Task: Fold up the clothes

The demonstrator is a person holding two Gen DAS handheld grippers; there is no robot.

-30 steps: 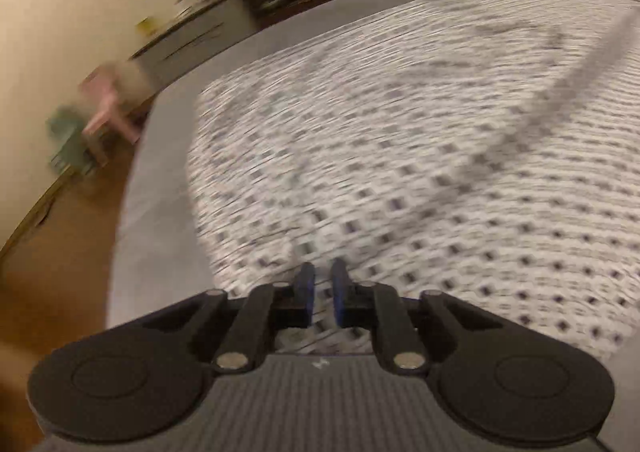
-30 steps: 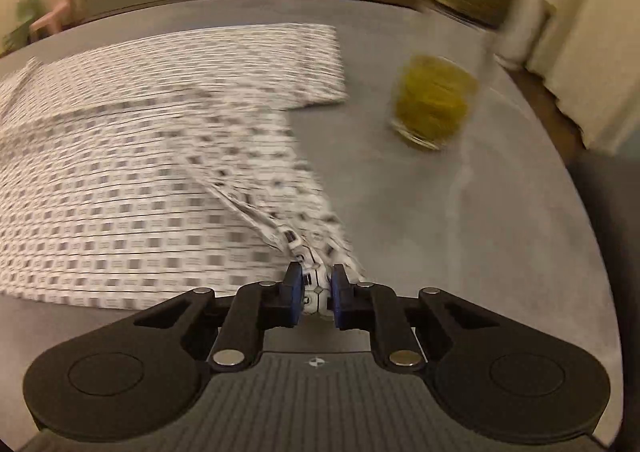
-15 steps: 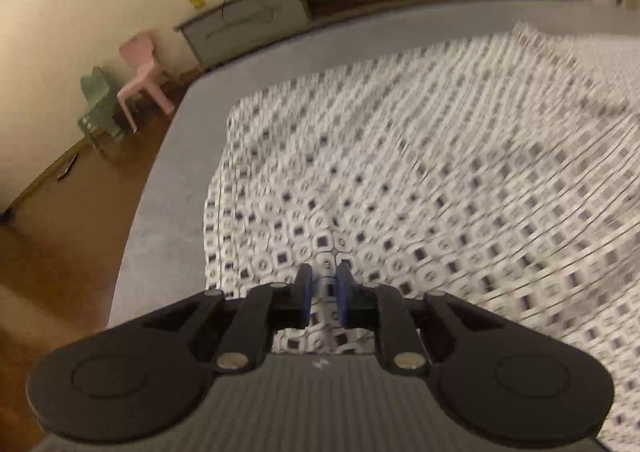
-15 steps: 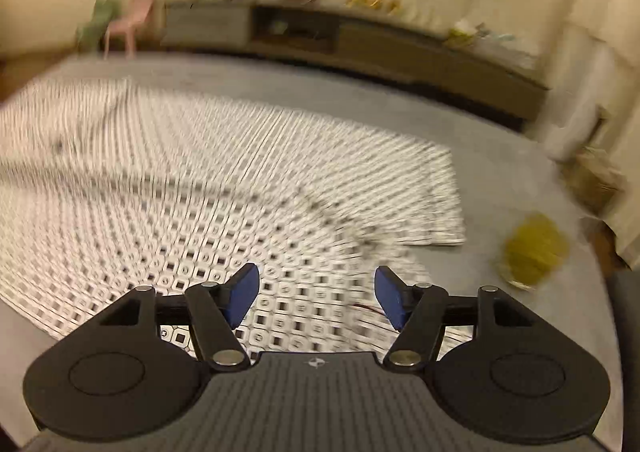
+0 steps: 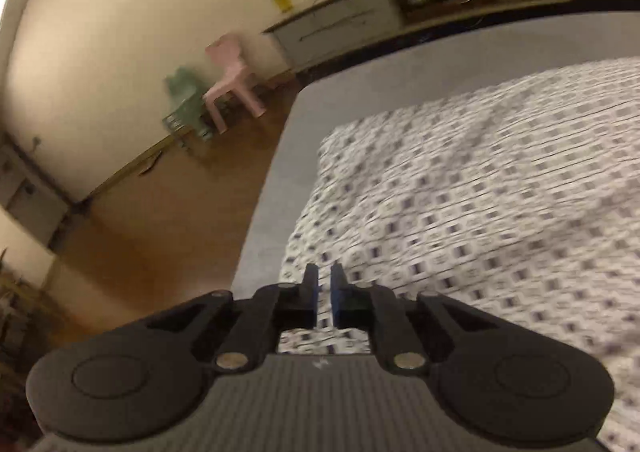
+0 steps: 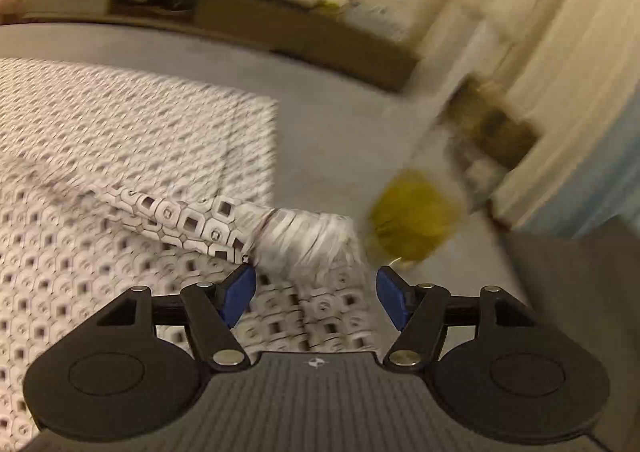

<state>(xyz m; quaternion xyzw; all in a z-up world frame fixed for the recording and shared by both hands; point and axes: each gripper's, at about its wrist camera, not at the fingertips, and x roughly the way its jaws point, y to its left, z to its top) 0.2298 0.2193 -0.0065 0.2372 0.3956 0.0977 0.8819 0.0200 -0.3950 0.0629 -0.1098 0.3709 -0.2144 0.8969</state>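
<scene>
Garment (image 5: 500,192) edge borders bare grey surface (image 5: 288,180).

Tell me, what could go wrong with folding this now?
1. The right gripper has just opened, and a rolled flap of the cloth sticks up ahead; it may flop unevenly and spoil the fold.
2. A yellow thing sits close beside that flap; a swing could bump it.
3. The left gripper, nearly shut at the cloth's corner, could drag it crooked.
</scene>
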